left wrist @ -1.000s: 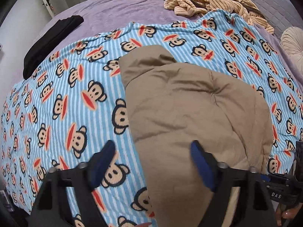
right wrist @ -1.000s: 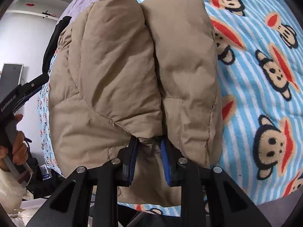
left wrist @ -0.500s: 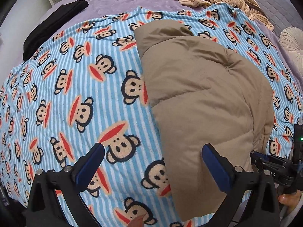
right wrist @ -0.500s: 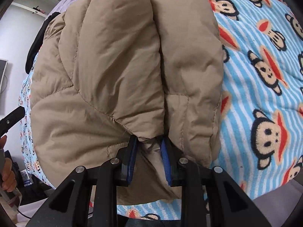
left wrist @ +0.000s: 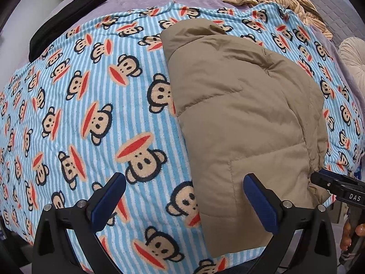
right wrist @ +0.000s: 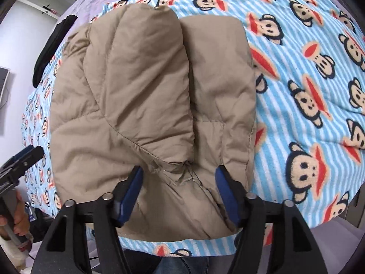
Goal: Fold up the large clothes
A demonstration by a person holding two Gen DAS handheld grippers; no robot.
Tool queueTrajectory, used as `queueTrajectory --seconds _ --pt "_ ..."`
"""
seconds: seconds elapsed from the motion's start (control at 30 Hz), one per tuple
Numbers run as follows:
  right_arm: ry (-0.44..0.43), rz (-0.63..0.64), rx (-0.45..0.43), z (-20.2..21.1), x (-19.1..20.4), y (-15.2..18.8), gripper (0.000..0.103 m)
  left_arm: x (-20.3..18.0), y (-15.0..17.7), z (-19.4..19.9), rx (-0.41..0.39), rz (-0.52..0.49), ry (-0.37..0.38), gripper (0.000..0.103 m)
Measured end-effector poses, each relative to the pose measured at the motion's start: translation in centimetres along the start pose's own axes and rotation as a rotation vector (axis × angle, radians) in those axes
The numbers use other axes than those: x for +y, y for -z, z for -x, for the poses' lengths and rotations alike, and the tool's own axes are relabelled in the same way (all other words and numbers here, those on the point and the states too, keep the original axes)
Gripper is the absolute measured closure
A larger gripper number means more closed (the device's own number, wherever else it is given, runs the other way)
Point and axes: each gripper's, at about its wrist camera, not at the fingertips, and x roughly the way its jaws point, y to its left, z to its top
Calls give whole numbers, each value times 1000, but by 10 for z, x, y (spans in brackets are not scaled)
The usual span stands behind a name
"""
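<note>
Tan puffy jacket lies folded on the monkey-print blanket. Our right gripper has just opened, releasing the crumpled hem; our left gripper hangs wide, empty. We should lift straight off, leaving the fold undisturbed.

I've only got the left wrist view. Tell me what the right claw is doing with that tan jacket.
Observer: The right claw is open. Its jaws have just been opening, and the bunched cuffs of the tan jacket lie between the pads, no longer pinched.
Operator: Report how the sleeves lie.
Observer: Both are folded onto the body and lie side by side, running away from the claw. The left-hand sleeve meets the right-hand sleeve along a crease down the middle.
</note>
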Motion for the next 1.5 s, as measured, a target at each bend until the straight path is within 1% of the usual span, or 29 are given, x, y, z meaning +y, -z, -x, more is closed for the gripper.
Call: queueTrajectory --seconds 0.03,0.07,0.13,0.23,0.33,0.37,0.43,0.47,0.5,0.53,0.77,0.83,0.93,1.0,1.07,1.1,1.2,1.27,1.4,1.5 --pt "-17 1 1 4 0 -4 27 -1 -1 -1 4 5 -6 0" --pt "-32 3 1 7 -1 -7 22 -1 -1 -2 6 7 -16 0" --pt "-50 11 4 10 0 -15 21 -2 -3 -5 11 18 -37 0" --pt "-48 29 8 11 -1 -26 18 -4 -5 -14 46 34 -41 0" --pt "-45 25 10 11 -7 -38 18 -6 -8 -17 51 40 -42 0" --pt "-48 19 13 9 -19 -44 17 -6 -10 -17 54 42 -43 0" --pt "-49 3 13 10 -28 -50 11 -7 -13 -16 59 47 -47 0" --pt "-57 -6 7 11 -31 -51 5 -7 -14 -15 60 51 -49 0" --pt "-67 -13 1 14 -37 -54 1 -7 -16 -14 60 56 -52 0" --pt "-76 -20 -3 15 -39 -57 0 -7 -17 -13 60 61 -53 0" --pt "-113 -1 12 12 -42 -72 0 -8 -19 -16 64 78 -26 0" --pt "-159 0 7 12 -40 -78 0 -7 -20 -19 62 88 -26 0" --pt "-205 60 -10 11 -22 -91 0 -6 -23 -23 62 105 -27 0" --pt "-188 100 -2 5 -8 -101 0 -7 -25 -26 61 110 -33 0" --pt "-128 130 8 -8 4 -113 0 -8 -27 -27 60 114 -37 0" --pt "-92 134 11 -15 6 -118 0 -9 -28 -28 59 116 -36 0" --pt "-30 151 10 -32 7 -134 0 -11 -30 -28 54 122 -32 0" --pt "-15 154 24 -37 5 -142 0 -13 -31 -27 51 120 -42 0" --pt "-108 154 11 -13 -2 -144 0 -13 -31 -25 49 125 -39 0" --pt "-168 140 8 5 -16 -137 0 -12 -30 -25 54 131 -35 0"
